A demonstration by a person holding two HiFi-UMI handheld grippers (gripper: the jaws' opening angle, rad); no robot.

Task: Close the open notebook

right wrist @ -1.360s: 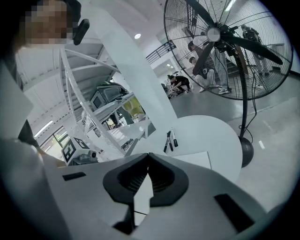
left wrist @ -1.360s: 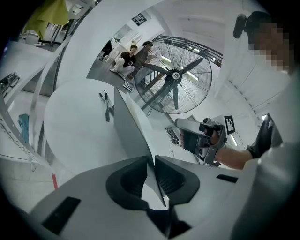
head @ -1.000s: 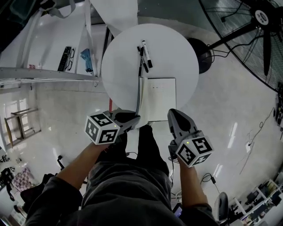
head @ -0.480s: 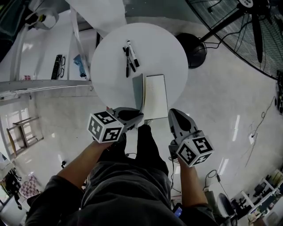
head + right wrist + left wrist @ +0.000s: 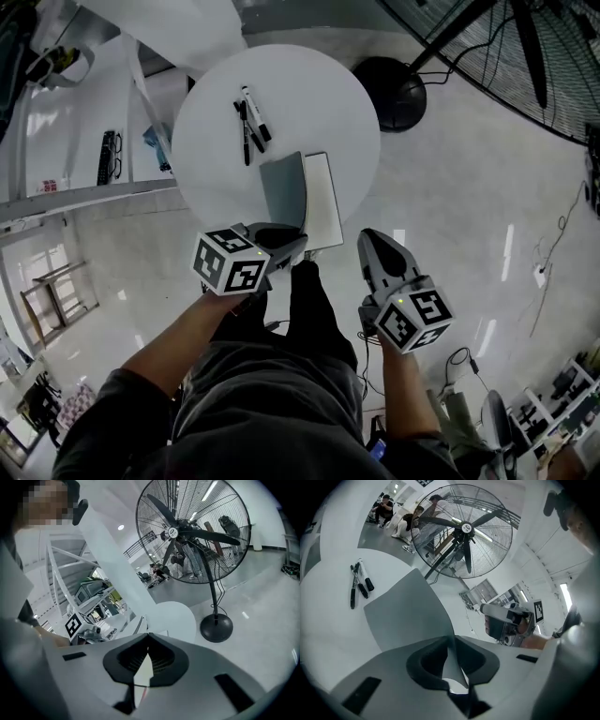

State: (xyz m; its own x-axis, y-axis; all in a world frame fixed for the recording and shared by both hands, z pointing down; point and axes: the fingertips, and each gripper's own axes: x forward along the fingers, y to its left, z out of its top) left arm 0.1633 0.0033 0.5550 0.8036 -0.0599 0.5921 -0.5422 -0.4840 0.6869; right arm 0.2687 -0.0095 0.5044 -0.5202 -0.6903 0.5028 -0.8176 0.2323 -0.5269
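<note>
Closing step, roughly mid-swing by my read. Round table (image 5: pixel 309 103) carries the notebook (image 5: pixel 322 202) at its near edge, right-hand white page lying flat. The grey cover (image 5: pixel 283 192) stands up off the table, hinged along the spine and tilted, neither flat open nor down on the page. Left gripper (image 5: pixel 286 246) pinches the cover's near corner; the left gripper view shows the sheet running between the two pads with the jaws nipped onto it. Right gripper (image 5: pixel 373 240) hangs off the table edge, just right of the notebook, touching nothing, jaws pressed together and empty.

Next move, as I judge it: carry the pinched corner over to the right in an arc about the spine until the cover lies on the page, then let go. Keep the pinch light and follow the hinge, or the whole notebook may drag toward the edge. Right gripper could press the cover flat afterwards.

Materials, big to small:
- Fan (image 5: pixel 187 531): wire cage, dark blades, thin pole, round dark base on glossy floor.
- Table: smooth matte white disc, bare apart from the task items.
- Notebook: thin, rectangular, plain white paper.
- Cover: flexible matte grey sheet, bowing slightly where it is gripped, so probably floppy.
- Pens (image 5: pixel 248 122): a few slim black markers, lying together beyond the notebook, well clear of it.
</note>
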